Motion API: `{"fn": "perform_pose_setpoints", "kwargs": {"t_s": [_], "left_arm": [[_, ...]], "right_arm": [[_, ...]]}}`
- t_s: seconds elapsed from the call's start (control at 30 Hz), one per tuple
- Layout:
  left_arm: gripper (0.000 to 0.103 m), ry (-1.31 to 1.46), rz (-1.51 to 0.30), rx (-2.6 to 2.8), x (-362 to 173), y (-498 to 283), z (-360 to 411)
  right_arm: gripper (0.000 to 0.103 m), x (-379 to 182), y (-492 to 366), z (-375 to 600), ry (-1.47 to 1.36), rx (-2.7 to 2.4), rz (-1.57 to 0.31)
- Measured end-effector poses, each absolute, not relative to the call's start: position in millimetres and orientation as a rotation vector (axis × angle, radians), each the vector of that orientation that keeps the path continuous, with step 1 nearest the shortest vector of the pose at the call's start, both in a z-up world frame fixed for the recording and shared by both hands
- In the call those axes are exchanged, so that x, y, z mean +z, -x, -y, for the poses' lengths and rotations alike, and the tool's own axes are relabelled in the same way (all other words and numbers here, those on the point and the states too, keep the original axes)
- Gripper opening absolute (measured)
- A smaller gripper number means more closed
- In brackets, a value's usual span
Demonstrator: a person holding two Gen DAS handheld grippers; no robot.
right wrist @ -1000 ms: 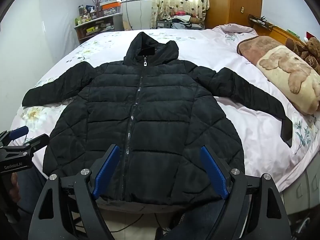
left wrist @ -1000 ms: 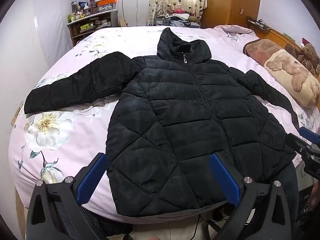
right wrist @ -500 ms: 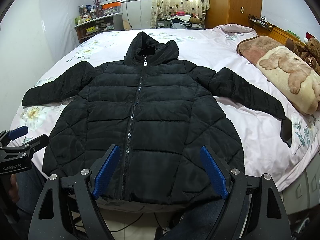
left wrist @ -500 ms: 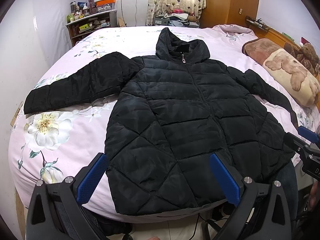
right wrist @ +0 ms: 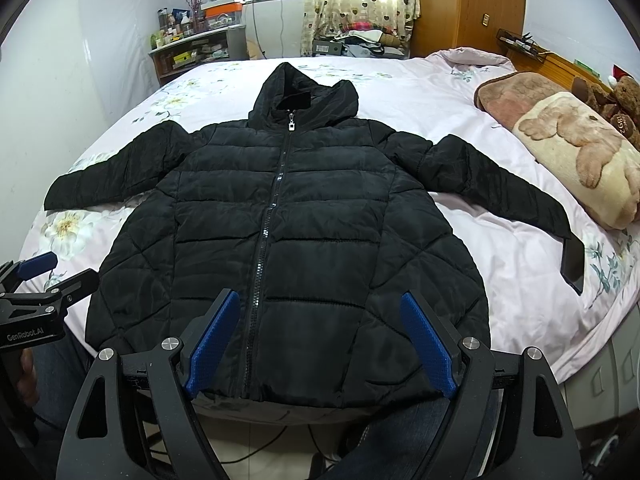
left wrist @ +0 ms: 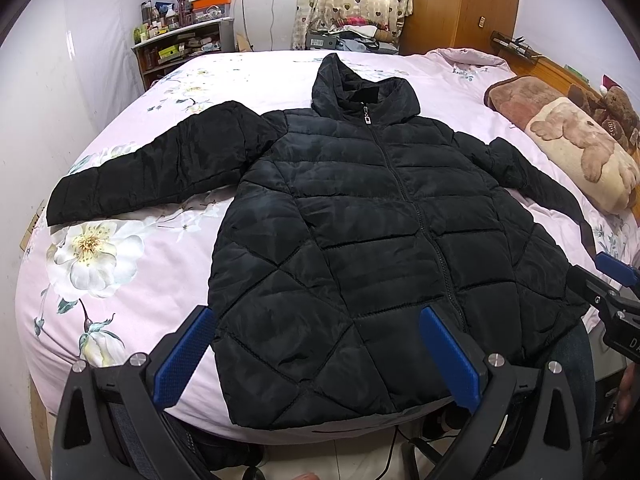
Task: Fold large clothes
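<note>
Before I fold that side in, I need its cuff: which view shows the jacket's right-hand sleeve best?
The right wrist view: the sleeve lies in full, out to its cuff. In the left wrist view it runs toward the edge, foreshortened, its cuff beside the right gripper.

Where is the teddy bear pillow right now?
In both wrist views the teddy bear pillow lies at the right edge of the bed, beyond the jacket's outstretched sleeve, beside a brown stuffed bear.
</note>
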State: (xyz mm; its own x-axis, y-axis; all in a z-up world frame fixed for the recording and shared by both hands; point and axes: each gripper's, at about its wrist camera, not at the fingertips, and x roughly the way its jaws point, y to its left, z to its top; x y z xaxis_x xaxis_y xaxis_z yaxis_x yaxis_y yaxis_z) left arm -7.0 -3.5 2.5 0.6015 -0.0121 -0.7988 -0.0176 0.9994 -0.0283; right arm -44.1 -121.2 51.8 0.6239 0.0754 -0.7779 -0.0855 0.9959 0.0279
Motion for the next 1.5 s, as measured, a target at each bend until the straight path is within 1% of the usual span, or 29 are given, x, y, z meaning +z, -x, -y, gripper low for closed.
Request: {"fn": "perform_pose_setpoints", "kwargs": {"t_s": [1.5], "left_arm": [[0.103, 0.032, -0.932, 0.000, -2.5, 6.9, 6.1]], "right_arm": [[0.082, 52.4, 44.3, 119.0, 0.016, 0.091, -0.897]]}}
